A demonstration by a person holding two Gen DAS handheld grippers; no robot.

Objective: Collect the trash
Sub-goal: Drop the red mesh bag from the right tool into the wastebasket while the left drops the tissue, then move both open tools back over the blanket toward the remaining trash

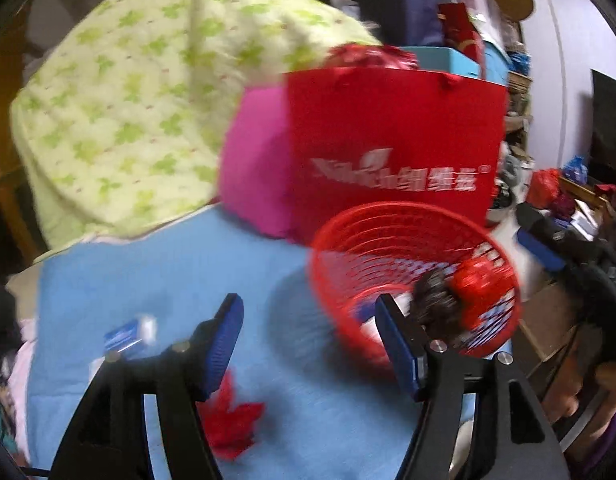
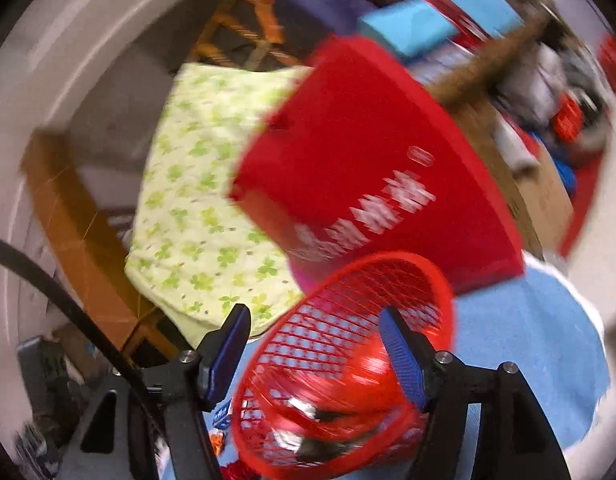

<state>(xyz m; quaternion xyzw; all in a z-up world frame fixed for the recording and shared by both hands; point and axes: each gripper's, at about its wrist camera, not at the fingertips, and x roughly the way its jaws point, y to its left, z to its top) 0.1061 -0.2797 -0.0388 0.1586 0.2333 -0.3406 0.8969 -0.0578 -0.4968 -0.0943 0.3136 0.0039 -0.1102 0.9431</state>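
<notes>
lower right of both frames: red plastic mesh basket (image 1: 412,276), tilted, holding scraps. my left gripper (image 1: 310,344) and right gripper (image 2: 314,354) gape empty. crumpled red wrapper (image 1: 231,420) stays on blue cloth (image 1: 167,280); bumping the basket could spill it.

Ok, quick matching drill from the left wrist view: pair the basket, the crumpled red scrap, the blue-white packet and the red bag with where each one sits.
Things:
1 red mesh basket
2 crumpled red scrap
3 blue-white packet
4 red bag

Places:
A behind the basket, upright
B below the left finger, on the blue cloth
C on the cloth, left of the fingers
D ahead of the right finger, holding trash

Pairs: 1-D, 2-B, 3-C, 4-A
</notes>
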